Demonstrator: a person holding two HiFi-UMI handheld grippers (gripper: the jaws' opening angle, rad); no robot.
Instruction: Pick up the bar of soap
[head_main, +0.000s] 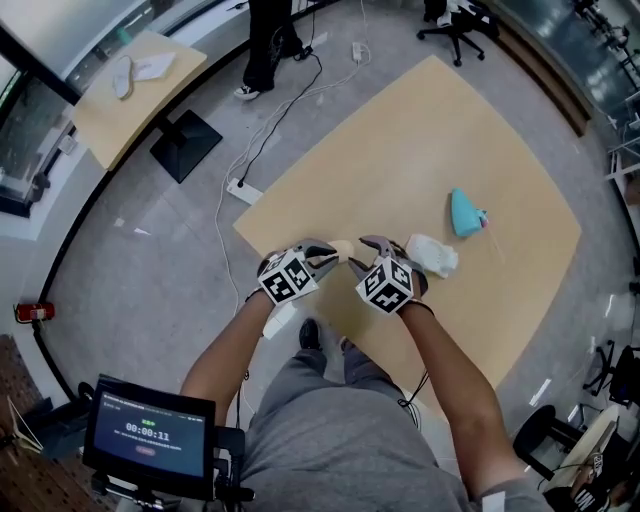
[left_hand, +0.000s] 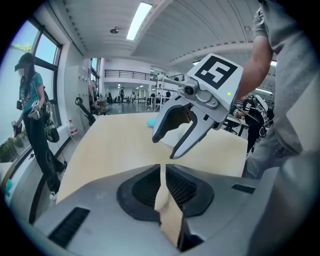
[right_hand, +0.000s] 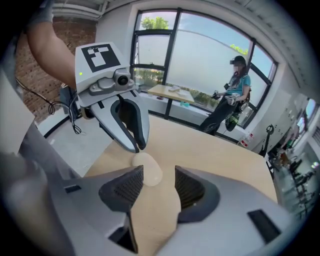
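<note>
The bar of soap (head_main: 342, 246), a pale cream oval, lies flat on the tan table (head_main: 430, 140) near its near-left edge. My left gripper (head_main: 335, 256) is shut, its tips at the soap's edge; in the right gripper view its closed fingertips (right_hand: 136, 147) meet the top of the soap (right_hand: 146, 169). In the left gripper view my pads (left_hand: 176, 186) stand almost together, with only a pale sliver showing through the slit. My right gripper (head_main: 362, 252) faces the left one, open, with the soap just ahead of its left pad (right_hand: 127, 187). It shows in the left gripper view (left_hand: 165, 148) with nothing between its jaws.
A white crumpled object (head_main: 432, 255) lies right behind my right gripper, with a teal object (head_main: 464, 212) farther right. On the floor are a power strip (head_main: 243, 190) with cables and a small side table (head_main: 130, 95). A person (head_main: 268, 45) stands beyond the table.
</note>
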